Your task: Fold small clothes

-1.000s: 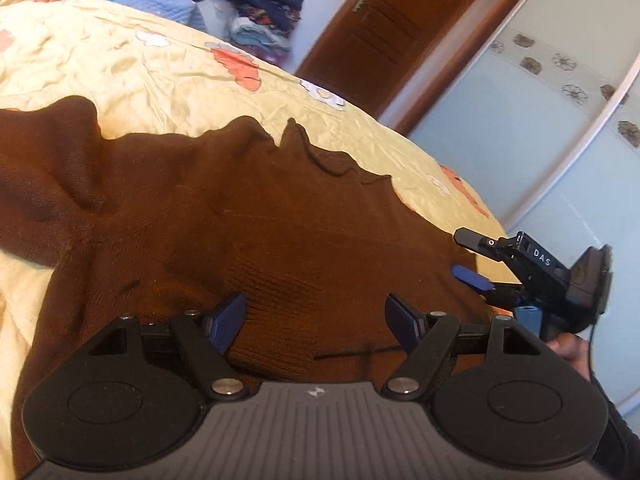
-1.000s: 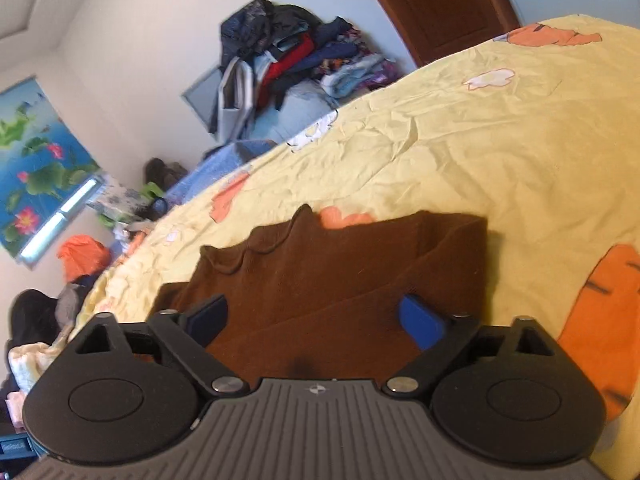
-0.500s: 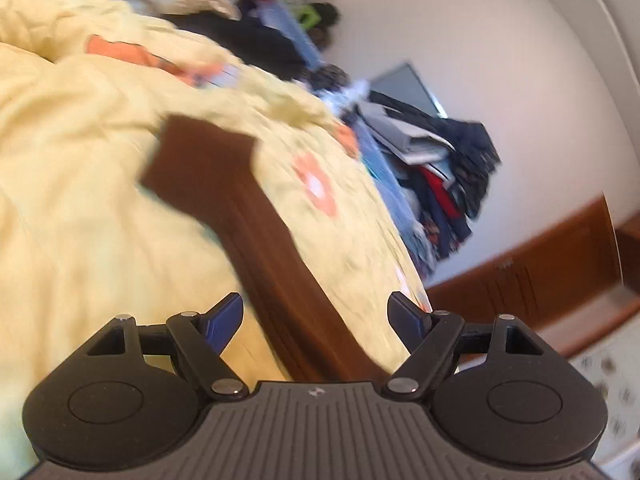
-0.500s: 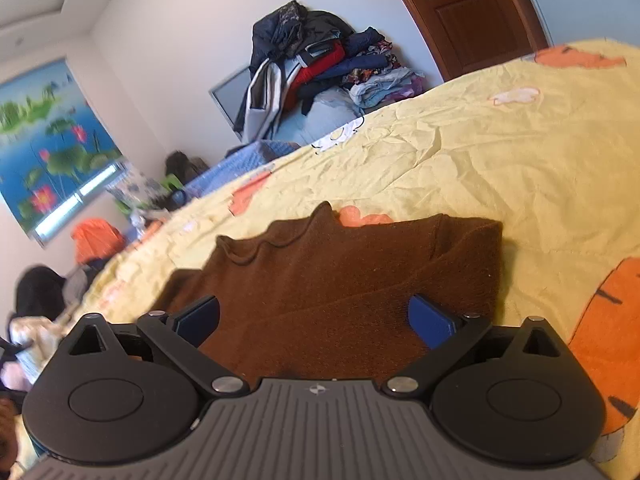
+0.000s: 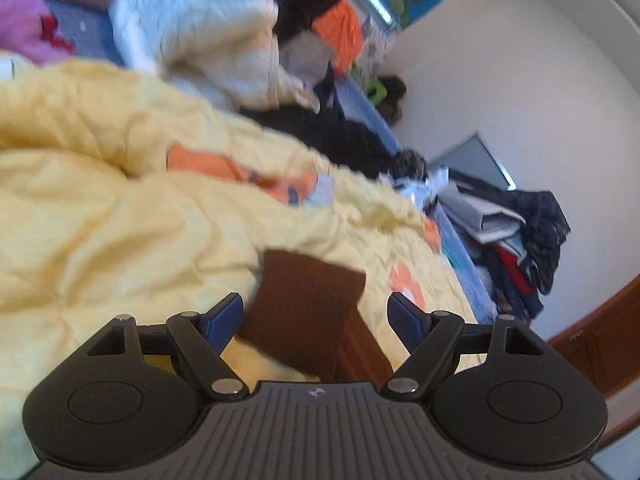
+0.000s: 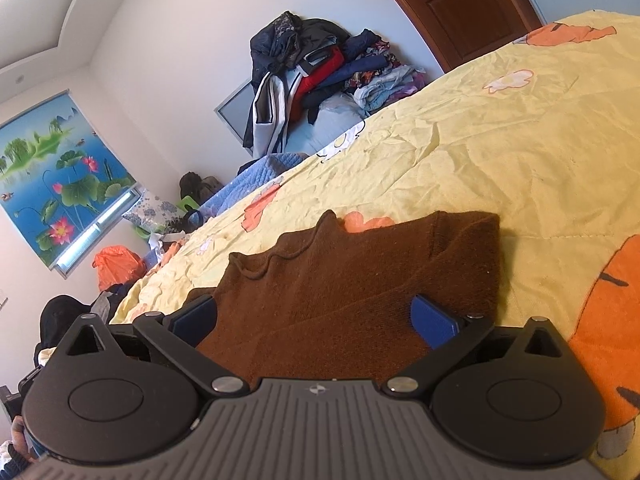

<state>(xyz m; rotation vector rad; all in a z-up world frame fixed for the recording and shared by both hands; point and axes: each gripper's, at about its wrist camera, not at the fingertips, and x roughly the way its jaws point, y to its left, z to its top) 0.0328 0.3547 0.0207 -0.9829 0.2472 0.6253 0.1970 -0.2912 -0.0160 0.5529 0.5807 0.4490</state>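
Yellow bedding with orange cartoon prints covers the bed [image 6: 500,152] that fills both views, in a white-walled room. In the right wrist view a wooden door [image 6: 452,8] stands at the upper right, a pile of clothes [image 6: 316,76] leans on the wall at upper centre, and a lotus-print blind [image 6: 60,176] hangs at the left.

A brown sweater [image 6: 352,280] lies flat on the bed in the lower centre of that view, its wavy collar toward the upper left and its right side folded over into a straight edge. The right tool [image 6: 314,318] hovers low over it with its jaws spread very wide; the blue pads sit on either side above the knit and neither one pinches it. A bit of a person's hand shows at the lower left corner.

The left wrist view is blurred. Its sleeve [image 5: 308,308], a brown strip with a square cuff end, lies on the rumpled bedding at lower centre and runs back under the tool body. The left tool [image 5: 316,318] is also wide apart, the cuff lying between the pads with a gap to each, so nothing is gripped. A white quilt [image 5: 208,28] is heaped at the upper left, with dark and orange clothes beside it.
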